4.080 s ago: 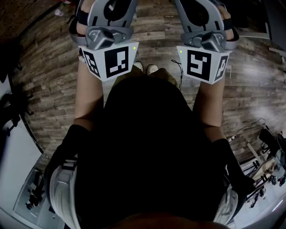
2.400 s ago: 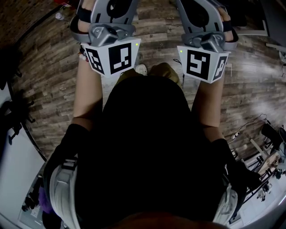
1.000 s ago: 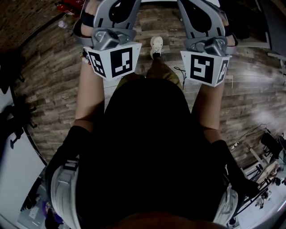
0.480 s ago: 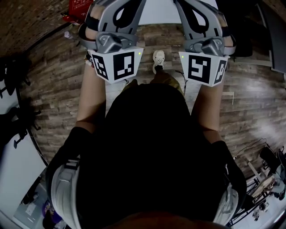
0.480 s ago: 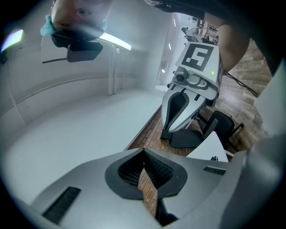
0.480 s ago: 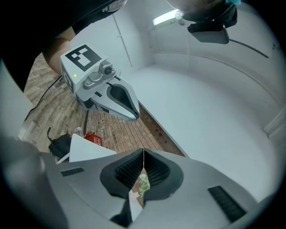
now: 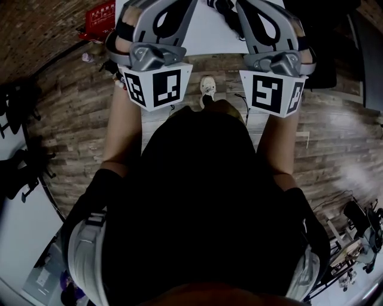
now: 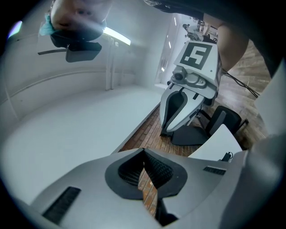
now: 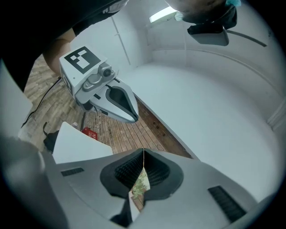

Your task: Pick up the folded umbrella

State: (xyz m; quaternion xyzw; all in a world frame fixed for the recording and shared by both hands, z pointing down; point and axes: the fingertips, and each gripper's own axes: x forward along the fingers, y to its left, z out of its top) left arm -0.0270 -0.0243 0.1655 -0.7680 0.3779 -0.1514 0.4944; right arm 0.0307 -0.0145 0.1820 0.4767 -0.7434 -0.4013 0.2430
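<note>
Dark torso hides most floor, left gripper and right gripper jaws closed, empty, tips cut off in head view, white table beyond, more showing than a second ago, dark shape on it clipped at top, cannot tell if umbrella.

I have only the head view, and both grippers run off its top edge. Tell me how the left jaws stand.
Observer: The left gripper has its jaws together, with nothing between them.
Operator: Now the right one.
Observer: The right gripper is shut too, and empty.
Operator: Report any umbrella ahead of the jaws.
Observer: No umbrella shows in either gripper view. The right gripper view catches only a corner of the white table.
</note>
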